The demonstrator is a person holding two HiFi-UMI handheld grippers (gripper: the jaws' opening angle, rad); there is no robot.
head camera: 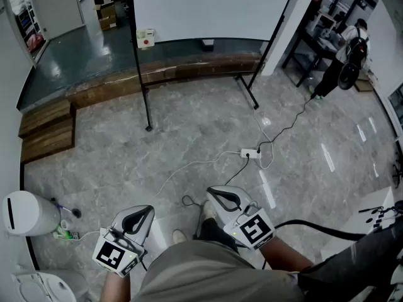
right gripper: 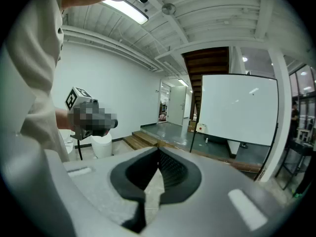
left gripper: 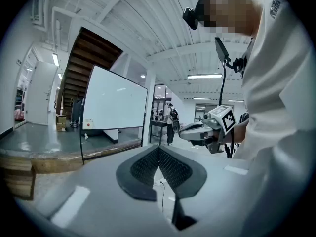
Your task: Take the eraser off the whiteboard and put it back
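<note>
While your left tool (head camera: 140, 214) and right tool (head camera: 220, 194) are both pinched closed and empty, step toward the whiteboard (head camera: 208, 5); the likely eraser (head camera: 145, 38) sits at its lower left corner, well apart; open before reaching.

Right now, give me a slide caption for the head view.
Left gripper and right gripper, both shut and empty, held low over the grey floor, facing the whiteboard.

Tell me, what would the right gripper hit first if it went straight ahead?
Nothing close. The right gripper points slightly down, so it would probably meet the floor or the low wooden step before the whiteboard. Depth is unclear.
</note>
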